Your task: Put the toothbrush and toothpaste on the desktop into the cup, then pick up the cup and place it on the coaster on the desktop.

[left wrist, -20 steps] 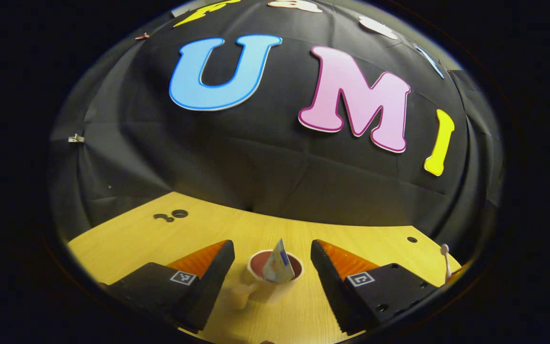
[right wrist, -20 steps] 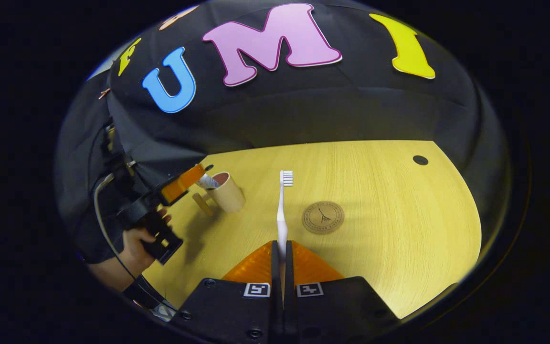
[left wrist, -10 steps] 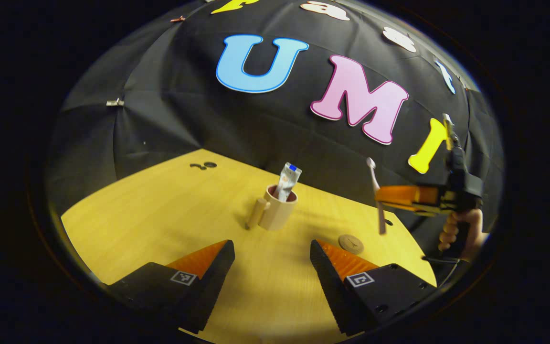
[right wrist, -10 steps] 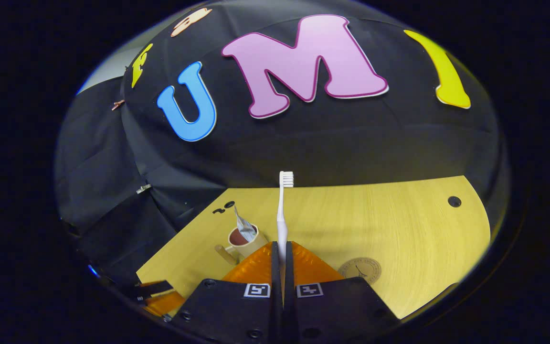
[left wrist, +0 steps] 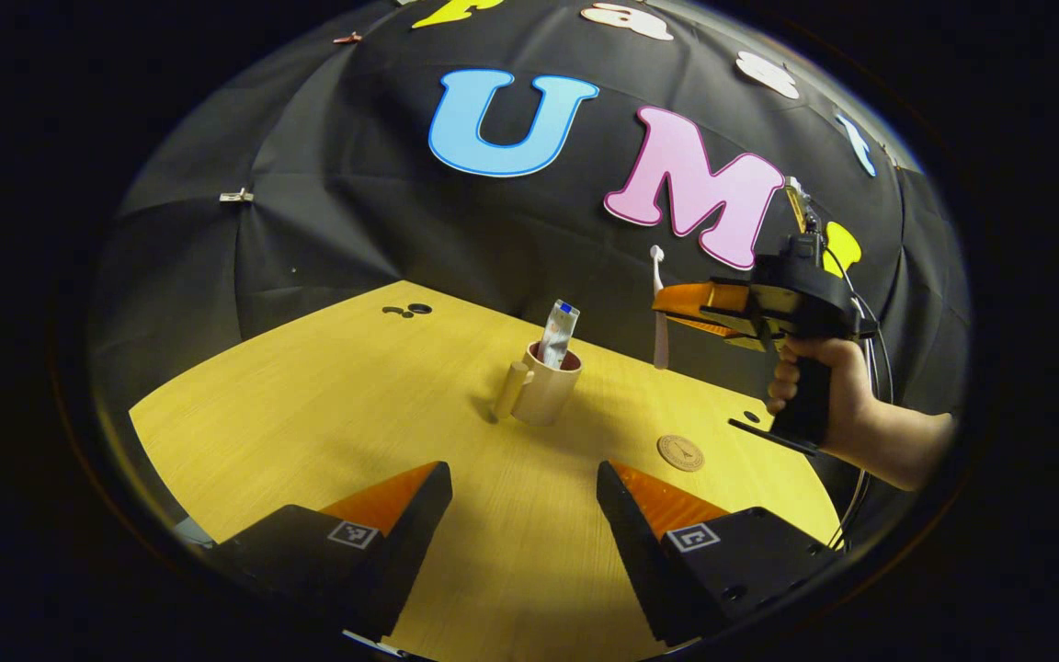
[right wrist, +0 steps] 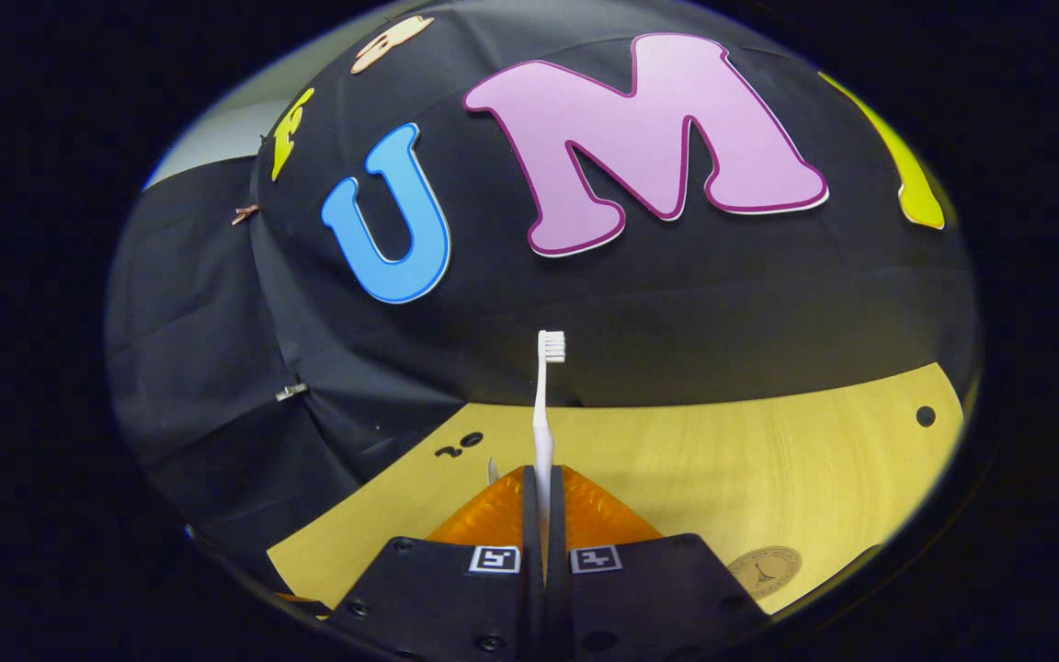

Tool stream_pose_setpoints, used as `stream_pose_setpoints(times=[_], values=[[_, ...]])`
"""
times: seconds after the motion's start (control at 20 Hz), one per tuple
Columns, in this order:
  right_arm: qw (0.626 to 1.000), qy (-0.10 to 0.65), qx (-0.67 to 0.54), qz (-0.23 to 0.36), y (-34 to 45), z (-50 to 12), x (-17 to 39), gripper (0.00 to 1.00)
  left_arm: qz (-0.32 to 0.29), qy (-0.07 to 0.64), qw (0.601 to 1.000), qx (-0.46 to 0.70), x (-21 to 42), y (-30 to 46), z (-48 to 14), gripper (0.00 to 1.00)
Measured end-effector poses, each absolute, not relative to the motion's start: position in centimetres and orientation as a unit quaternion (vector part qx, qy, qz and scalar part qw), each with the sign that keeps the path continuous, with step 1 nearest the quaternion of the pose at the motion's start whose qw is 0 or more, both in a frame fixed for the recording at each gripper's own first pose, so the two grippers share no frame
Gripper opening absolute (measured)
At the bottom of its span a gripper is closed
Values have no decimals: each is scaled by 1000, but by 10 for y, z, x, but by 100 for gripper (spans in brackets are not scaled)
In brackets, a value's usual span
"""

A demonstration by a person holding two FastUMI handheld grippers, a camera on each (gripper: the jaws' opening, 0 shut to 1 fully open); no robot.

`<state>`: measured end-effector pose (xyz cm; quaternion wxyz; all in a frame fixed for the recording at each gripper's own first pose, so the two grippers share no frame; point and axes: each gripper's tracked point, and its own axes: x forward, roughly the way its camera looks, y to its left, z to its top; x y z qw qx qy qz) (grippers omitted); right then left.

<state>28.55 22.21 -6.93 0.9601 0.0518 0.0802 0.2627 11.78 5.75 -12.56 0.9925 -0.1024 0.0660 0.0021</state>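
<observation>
in the left gripper view the cup stands upright on the yellow desktop, handle to about nine o'clock, with the toothpaste standing in it and leaning toward one o'clock out of the rim. the coaster lies flat at roughly four o'clock from the cup, well apart from it. the left gripper hangs low over the near desktop, jaws spread wide with bare wood between them.

at about two o'clock from the cup, a hand holds the right gripper up in the air — its jaws pinch the toothbrush, which stands near upright, bristles at twelve o'clock. in the right gripper view the jaws are pressed together on the toothbrush handle — the head rises against the black cloth, and the coaster sits at about five o'clock near the bottom edge.
</observation>
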Motion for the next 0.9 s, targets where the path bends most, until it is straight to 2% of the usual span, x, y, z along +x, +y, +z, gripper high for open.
stream_pose_setpoints(times=[0.55, 0.9], values=[[974, 33, 67, 214, 257, -101, 348, 5, 41, 62, 985, -157, 108, 104, -156, 98], [978, 17, 69, 196, 262, -139, 358, 5, 56, 48, 982, -173, 121, 128, -168, 98]])
